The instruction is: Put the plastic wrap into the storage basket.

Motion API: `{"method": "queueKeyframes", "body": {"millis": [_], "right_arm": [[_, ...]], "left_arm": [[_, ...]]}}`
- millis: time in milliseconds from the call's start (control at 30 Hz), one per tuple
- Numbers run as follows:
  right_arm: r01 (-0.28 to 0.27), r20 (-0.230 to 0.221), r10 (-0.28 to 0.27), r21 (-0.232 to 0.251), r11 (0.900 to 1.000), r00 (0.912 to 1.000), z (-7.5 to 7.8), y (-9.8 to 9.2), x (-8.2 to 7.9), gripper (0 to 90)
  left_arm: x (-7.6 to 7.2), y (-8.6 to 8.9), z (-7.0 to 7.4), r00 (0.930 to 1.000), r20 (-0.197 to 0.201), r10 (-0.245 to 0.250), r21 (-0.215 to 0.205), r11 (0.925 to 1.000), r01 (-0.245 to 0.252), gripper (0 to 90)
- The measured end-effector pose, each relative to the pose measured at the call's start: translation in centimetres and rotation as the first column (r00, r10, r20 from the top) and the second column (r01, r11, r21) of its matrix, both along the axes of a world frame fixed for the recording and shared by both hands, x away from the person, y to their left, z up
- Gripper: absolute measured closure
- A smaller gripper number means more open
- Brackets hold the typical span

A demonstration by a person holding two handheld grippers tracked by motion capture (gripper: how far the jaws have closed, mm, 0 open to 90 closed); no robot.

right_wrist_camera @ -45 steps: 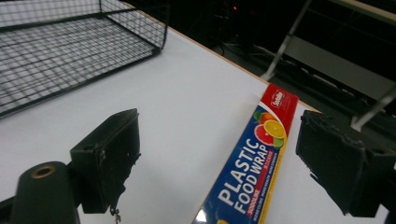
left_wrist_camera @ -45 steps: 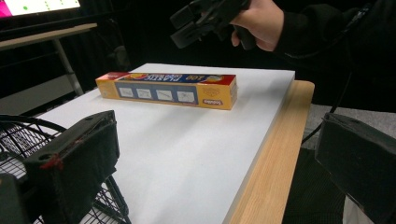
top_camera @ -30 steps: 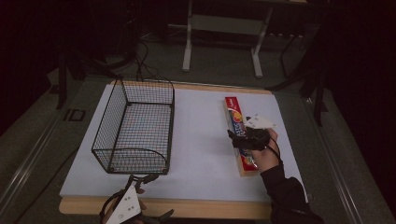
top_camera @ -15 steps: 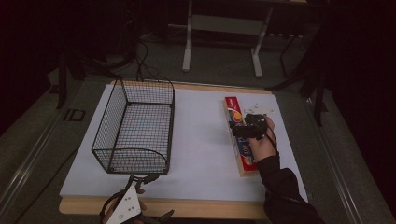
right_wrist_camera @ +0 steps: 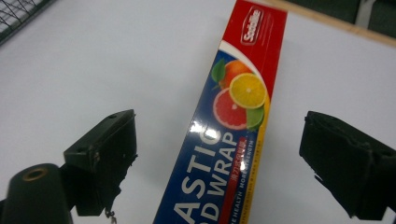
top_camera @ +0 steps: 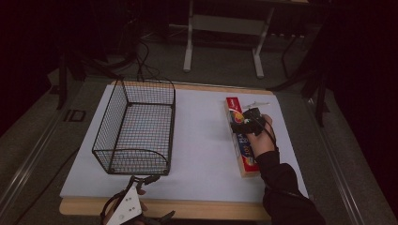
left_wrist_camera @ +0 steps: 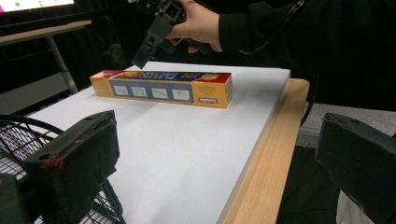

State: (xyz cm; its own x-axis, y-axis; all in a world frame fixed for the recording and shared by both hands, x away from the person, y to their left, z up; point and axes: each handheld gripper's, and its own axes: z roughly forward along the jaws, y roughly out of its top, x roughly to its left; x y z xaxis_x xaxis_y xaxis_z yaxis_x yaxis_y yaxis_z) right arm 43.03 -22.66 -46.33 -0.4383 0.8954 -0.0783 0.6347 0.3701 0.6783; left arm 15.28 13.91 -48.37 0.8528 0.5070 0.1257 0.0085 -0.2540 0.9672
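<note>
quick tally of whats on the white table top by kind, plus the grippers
plastic wrap box: 1
wire basket: 1
grippers: 2, the left gripper and the right gripper, whose jaws have just been opening and now stand on either side of the box without pressing on it
total: 4

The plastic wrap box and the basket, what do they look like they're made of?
The plastic wrap box looks like glossy printed cardboard: sharp folded edges, a glare spot on its blue face. The basket seems to be dark coated metal wire, an open mesh you see through, with a thicker rim.
</note>
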Motion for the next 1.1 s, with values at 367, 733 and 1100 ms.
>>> {"method": "queueKeyframes", "body": {"millis": [367,733,1100], "right_arm": [[0.047,-0.147,-0.051,-0.029,0.998,0.9879,-0.3,0.7,2.0,10.3],[0.150,-0.266,-0.164,-0.072,0.986,0.9500,-0.5,1.2,4.0,10.0],[0.206,-0.376,-0.236,-0.119,0.971,0.8963,-1.6,1.2,5.7,9.9]], "left_arm": [[0.0,0.0,0.0,1.0000,-0.006,-0.007,0.005,1.0000,0.007,0.2],[0.0,-0.1,0.0,1.0000,-0.001,-0.007,0.013,0.9999,0.007,0.2],[-0.1,0.0,0.0,1.0000,0.001,-0.010,0.015,0.9998,0.010,0.2]]}}
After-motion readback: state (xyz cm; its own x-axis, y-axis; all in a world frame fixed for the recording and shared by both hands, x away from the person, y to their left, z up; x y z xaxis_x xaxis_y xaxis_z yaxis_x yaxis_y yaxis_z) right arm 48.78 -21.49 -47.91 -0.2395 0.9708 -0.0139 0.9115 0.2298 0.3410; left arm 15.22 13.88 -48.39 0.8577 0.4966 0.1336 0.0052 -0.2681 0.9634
